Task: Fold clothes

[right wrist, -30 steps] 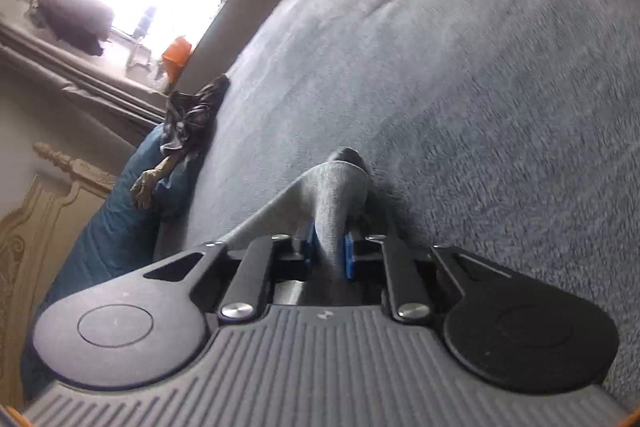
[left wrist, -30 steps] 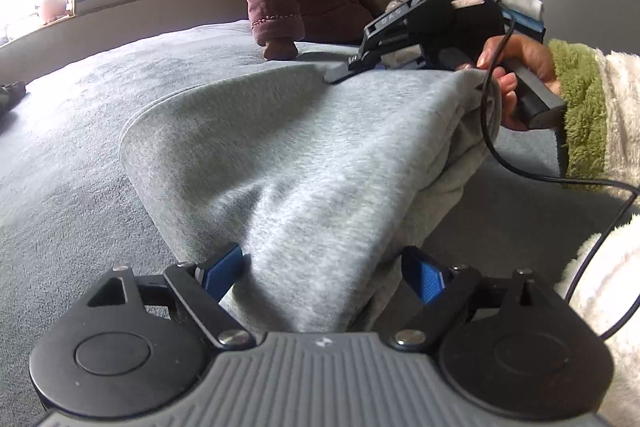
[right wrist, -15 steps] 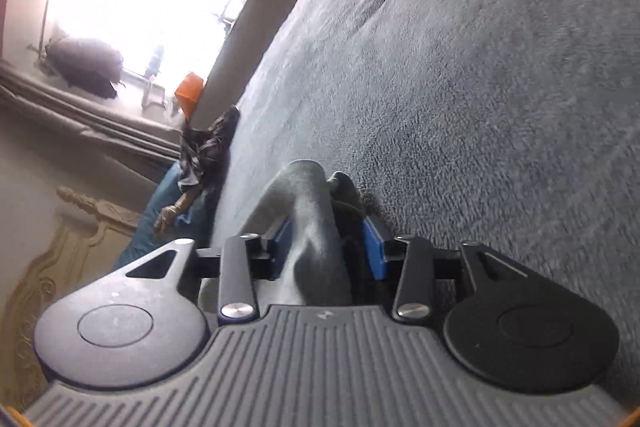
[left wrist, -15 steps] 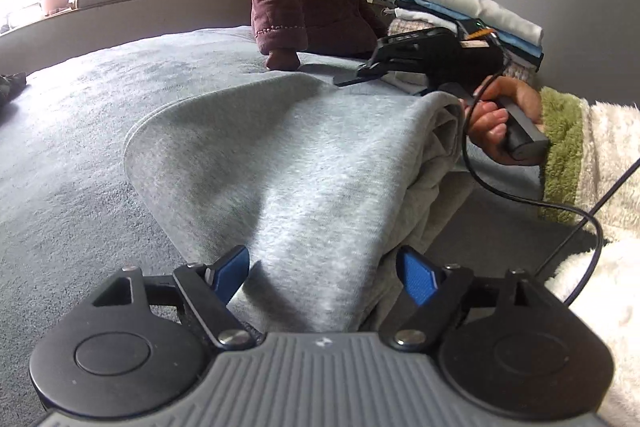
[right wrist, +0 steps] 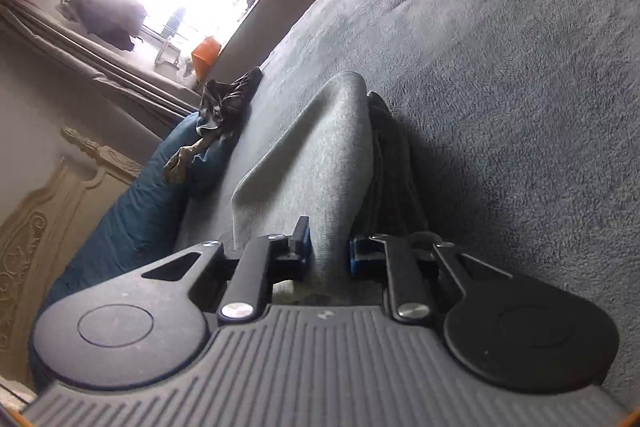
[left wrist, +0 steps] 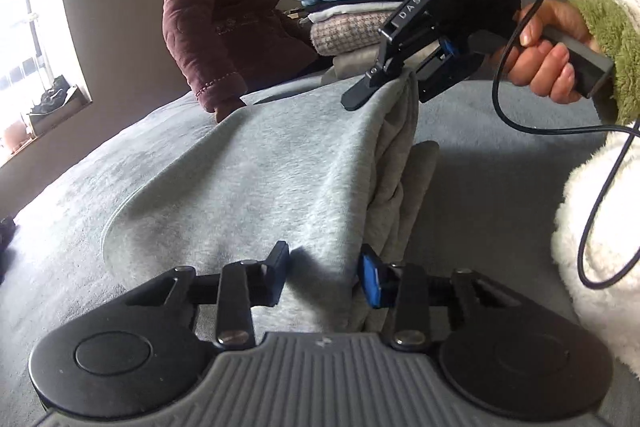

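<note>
Garment (left wrist: 280, 179) lifted higher, far edge hidden

A pale grey fleece garment (left wrist: 256, 179) lies on a darker blue-grey plush bedcover (left wrist: 492, 155). Black grippers carry bright blue pads (left wrist: 370, 281). A seated person wears a quilted maroon jacket (left wrist: 224, 11). A folded stack (left wrist: 352, 15) shows cream, blue and pink-checked layers. A sleeve is white with a green cuff (left wrist: 600, 39).
</note>
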`<state>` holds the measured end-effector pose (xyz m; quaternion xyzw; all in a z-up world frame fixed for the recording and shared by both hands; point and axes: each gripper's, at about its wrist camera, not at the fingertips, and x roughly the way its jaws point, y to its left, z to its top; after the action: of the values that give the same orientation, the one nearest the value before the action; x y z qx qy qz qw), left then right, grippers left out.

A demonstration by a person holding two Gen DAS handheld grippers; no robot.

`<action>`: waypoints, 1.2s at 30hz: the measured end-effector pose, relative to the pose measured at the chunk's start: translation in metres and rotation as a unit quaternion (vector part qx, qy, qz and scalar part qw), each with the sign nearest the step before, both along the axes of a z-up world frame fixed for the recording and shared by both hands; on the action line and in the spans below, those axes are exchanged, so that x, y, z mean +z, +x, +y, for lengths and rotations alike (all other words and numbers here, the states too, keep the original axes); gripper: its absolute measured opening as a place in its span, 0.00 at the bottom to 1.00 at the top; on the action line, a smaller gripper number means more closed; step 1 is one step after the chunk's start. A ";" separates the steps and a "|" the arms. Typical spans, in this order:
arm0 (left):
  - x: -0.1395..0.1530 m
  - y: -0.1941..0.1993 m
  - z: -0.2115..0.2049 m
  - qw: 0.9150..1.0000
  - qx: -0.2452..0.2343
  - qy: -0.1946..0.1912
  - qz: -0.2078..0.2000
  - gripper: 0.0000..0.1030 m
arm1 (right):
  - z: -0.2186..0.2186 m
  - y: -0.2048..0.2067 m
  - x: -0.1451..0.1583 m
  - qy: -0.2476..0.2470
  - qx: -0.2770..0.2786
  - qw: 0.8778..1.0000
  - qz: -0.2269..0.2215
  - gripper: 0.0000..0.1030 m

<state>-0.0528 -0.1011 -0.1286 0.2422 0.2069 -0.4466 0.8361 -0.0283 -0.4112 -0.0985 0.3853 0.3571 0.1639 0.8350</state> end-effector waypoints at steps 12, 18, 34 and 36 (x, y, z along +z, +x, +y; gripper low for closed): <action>0.032 0.007 0.055 0.986 -0.001 -0.114 0.120 0.48 | 0.007 -0.040 0.041 -0.073 -0.106 0.991 -0.020 0.28; 0.030 0.038 0.048 0.976 0.067 -0.132 0.162 0.57 | 0.088 -0.028 0.060 -0.206 -0.009 0.978 -0.023 0.26; 0.024 0.052 0.063 0.964 0.108 -0.132 0.202 0.72 | 0.140 -0.020 0.019 -0.381 0.069 0.919 0.075 0.28; 0.037 0.062 0.069 0.963 0.114 -0.150 0.192 0.75 | 0.138 -0.021 0.027 -0.375 0.063 0.921 0.082 0.28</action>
<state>0.0092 -0.0321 -0.0918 -0.0010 0.3204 -0.4127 0.8527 -0.0498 -0.2730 -0.0711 0.0330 0.4834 0.0385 0.8739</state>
